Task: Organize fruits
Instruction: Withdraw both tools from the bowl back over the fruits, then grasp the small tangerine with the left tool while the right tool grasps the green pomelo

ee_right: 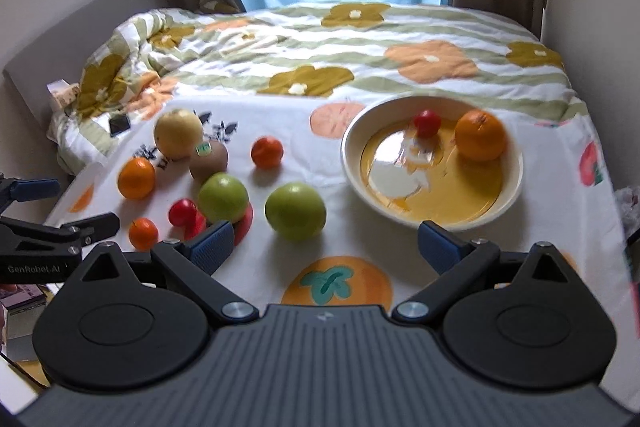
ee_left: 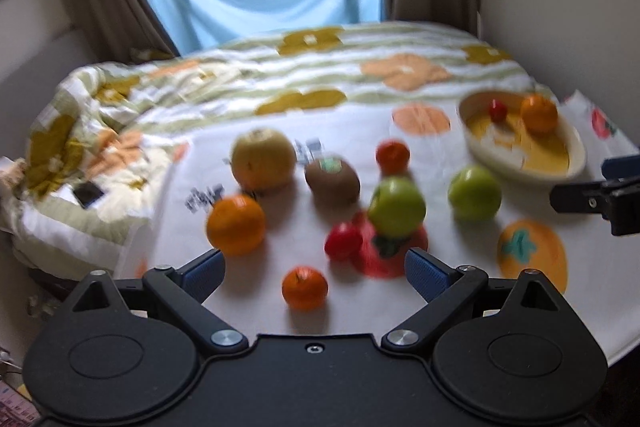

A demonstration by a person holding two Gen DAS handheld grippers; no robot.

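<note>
Two fruits already lie in the bowl (ee_right: pixel 432 215): a small red fruit (ee_right: pixel 427 123) and an orange (ee_right: pixel 480 135), both toward its far side. Eight more remain loose on the table (ee_right: pixel 400 247) to the left of the bowl: a yellow apple (ee_right: pixel 178 133), a kiwi (ee_right: pixel 208 159) touching it, a large orange (ee_right: pixel 136 178), a small orange (ee_right: pixel 267 152), two green apples (ee_right: pixel 223 197) (ee_right: pixel 295 211), a red fruit (ee_right: pixel 183 212) and a small mandarin (ee_right: pixel 143 233).

Left gripper (ee_left: pixel 314 271): fingers spread wide, holding nothing, with the mandarin lying on the table between and just ahead of the blue pads (ee_left: pixel 426 275). Right gripper (ee_right: pixel 326 245): fingers likewise apart and empty, aimed between the nearer green apple and the bowl rim.

Step in hand, as judged: a reach for the next loose fruit, with the transfer to the bowl well short of complete. Next move: lower the left gripper around the mandarin, close gently on its widest part, lift clear of the neighbouring red fruit, then carry it right to the bowl. Round fruit may roll on the cloth (ee_right: pixel 560 187) if nudged.

Beyond the table lie a flowered quilt (ee_right: pixel 360 39), curtains and a window.
</note>
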